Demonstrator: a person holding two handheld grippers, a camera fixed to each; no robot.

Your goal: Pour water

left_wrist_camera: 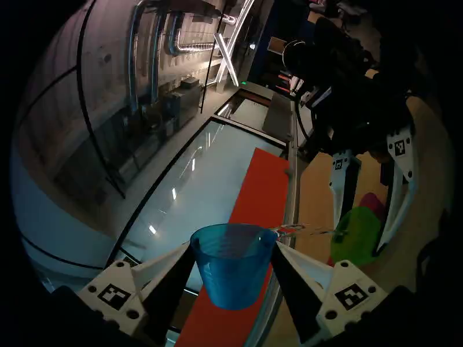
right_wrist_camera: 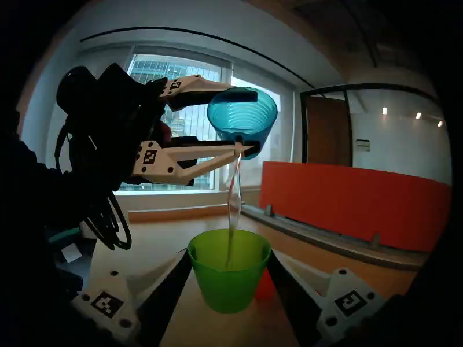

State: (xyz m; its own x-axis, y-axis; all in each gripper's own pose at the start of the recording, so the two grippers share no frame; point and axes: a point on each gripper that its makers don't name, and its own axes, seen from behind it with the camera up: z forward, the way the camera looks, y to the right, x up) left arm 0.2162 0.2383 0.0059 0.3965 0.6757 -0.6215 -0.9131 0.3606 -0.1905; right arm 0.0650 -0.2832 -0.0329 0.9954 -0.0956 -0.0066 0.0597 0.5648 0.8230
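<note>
Daylit windows (right_wrist_camera: pixel 144 66) fill the far left of the right gripper view, a wooden table (right_wrist_camera: pixel 173 231) runs beneath, and an orange panel (right_wrist_camera: pixel 359 202) closes the right side; against the glass the left gripper (right_wrist_camera: pixel 240 118) hangs high, its jaws pinching the blue cup (right_wrist_camera: pixel 242 113) by its sides; just right of and below it a thin water stream (right_wrist_camera: pixel 234 191) drops into the green cup (right_wrist_camera: pixel 230 283), which the right gripper (right_wrist_camera: pixel 230 260) pinches between both fingers just over the table.

Judging from this, the main risk is a miss; the stream is narrow and wavers, so a steeper tilt of the blue cup, or a drift of either hand, would likely send water past the green rim onto the wood; both cups taper and look smooth, so a loose pinch could let one slide; pouring too long could overfill.

As for pointing: the blue cup is tipped hard, its long axis close to level, its mouth turned towards the right gripper and slightly down; the green cup stands upright, axis vertical, mouth up, directly under the pouring lip.
</note>
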